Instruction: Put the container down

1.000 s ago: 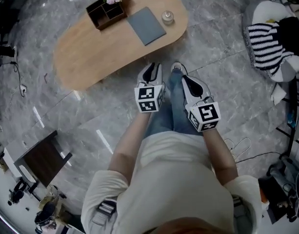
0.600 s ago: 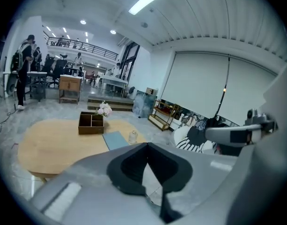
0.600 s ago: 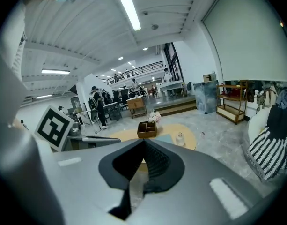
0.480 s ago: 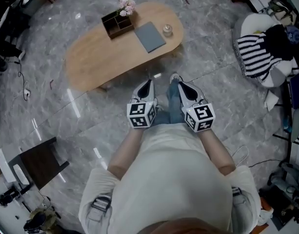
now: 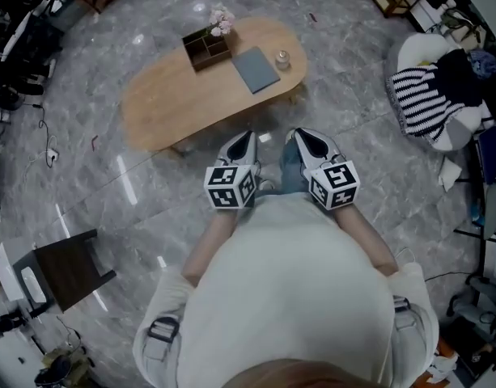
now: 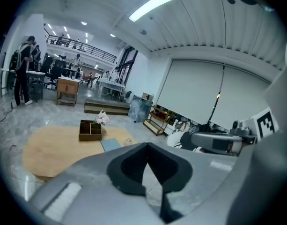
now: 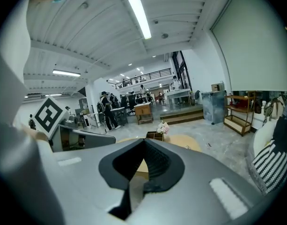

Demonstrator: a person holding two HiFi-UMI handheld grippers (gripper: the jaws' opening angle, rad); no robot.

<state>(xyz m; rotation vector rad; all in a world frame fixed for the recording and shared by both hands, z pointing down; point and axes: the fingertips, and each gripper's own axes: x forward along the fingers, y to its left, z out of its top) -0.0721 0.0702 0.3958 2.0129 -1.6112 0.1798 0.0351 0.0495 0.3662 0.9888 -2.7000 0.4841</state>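
Looking beyond the container [image 6: 90,130], gripper views reveal people [image 6: 22,69] (ceiling lights [image 6: 152,4] too).

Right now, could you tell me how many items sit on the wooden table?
3: a brown divided box holding flowers, a grey mat beside it, a small glass jar by the mat.

My right gripper [image 7: 144,143] has its jaws closed tip to tip, with nothing between them. Just past the tips I see the wooden table [image 7: 183,140] carrying the brown container [image 7: 154,135], pink flowers [image 7: 162,126] at its corner. The left gripper [image 7: 108,138] sits alongside at left, striped fabric [image 7: 270,165] at far right.
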